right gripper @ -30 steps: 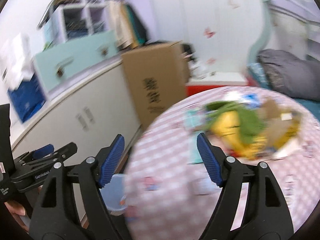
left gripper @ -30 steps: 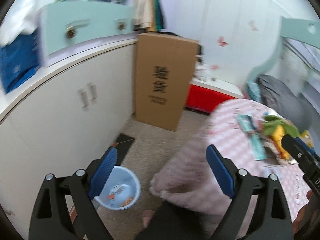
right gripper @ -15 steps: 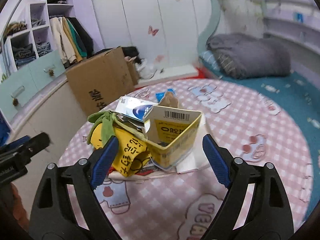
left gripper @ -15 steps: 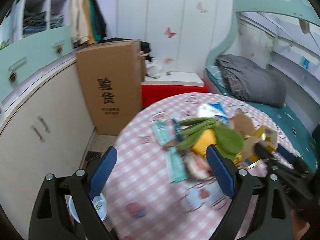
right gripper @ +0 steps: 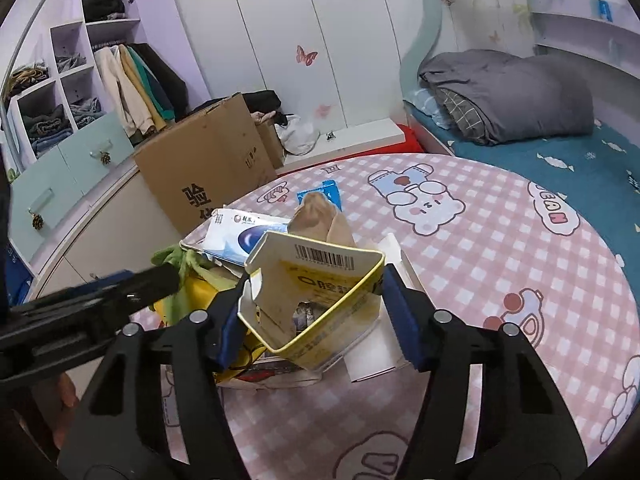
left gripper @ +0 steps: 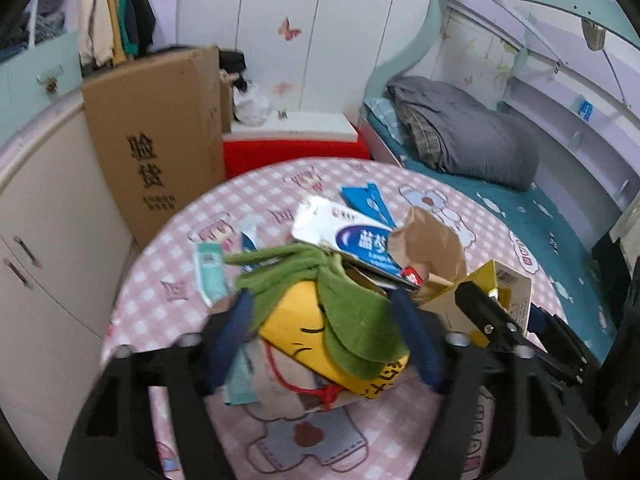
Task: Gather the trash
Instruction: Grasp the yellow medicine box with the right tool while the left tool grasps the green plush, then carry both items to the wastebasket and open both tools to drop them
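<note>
A heap of trash lies on the round table with the pink checked cloth point(right gripper: 480, 260). My left gripper point(left gripper: 324, 340) is closing; between its blurred blue pads sits a yellow bag with green leaf-like flaps point(left gripper: 304, 320). My right gripper point(right gripper: 312, 320) is closing too, and its pads touch both sides of an open yellow carton point(right gripper: 320, 280) with a barcode. The carton point(left gripper: 512, 292) also shows in the left wrist view. Behind lie a white and blue box point(left gripper: 348, 236), crumpled brown paper point(left gripper: 432, 244), a blue wrapper point(left gripper: 364, 200) and a teal packet point(left gripper: 210, 272).
A tall cardboard box point(left gripper: 160, 152) stands past the table's far left edge, against a white cupboard point(left gripper: 48, 240). A red and white low bench point(left gripper: 296, 148) sits behind the table. A bed with a grey quilt point(left gripper: 460, 132) runs along the right. A hand point(right gripper: 64, 400) shows low left.
Both views swung from the cupboard and floor onto the trash heap and came in close. Both pairs of jaws narrowed, the left around the yellow bag, the right around the carton. The blue bin left view.
</note>
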Available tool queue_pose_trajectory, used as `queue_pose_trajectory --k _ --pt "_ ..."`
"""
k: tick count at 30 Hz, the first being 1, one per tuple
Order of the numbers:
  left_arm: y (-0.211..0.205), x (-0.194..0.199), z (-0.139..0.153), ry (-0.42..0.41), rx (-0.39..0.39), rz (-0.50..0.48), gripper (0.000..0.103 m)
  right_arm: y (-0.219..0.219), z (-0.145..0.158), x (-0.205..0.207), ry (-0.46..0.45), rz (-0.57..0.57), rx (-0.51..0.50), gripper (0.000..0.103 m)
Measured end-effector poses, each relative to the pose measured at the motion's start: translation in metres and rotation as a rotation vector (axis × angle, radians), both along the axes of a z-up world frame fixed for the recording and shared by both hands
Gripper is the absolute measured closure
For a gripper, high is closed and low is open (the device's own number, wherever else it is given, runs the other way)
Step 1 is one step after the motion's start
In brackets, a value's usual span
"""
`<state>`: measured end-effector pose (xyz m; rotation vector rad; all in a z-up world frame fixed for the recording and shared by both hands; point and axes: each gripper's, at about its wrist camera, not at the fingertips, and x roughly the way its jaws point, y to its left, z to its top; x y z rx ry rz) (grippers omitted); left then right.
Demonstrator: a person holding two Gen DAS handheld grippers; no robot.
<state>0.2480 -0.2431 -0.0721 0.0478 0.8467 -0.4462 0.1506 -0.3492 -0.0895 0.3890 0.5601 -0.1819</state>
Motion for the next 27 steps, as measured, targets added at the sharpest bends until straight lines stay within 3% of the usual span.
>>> queue_pose_trajectory --k 3,5,11,18,27 --pt "0.0 0.005 -0.007 0.036 -0.031 -0.024 0.084 0.003 0.001 -0.002 -0.004 0.006 -0.002 0.045" --pt "0.001 0.004 -0.006 0.042 -0.055 -0.033 0.098 0.004 0.003 -0.004 -0.008 0.006 -0.007 0.045" --pt "0.014 -0.005 0.014 -0.017 -0.115 -0.018 0.1 0.011 0.02 -0.014 -0.041 0.0 -0.026 0.046" --pt "0.044 -0.024 0.055 -0.161 -0.18 0.03 0.101 0.025 0.054 -0.026 -0.11 0.002 -0.055 0.047" --pt "0.111 -0.048 0.087 -0.235 -0.253 0.117 0.101 0.08 0.09 -0.027 -0.169 0.122 -0.067 0.047"
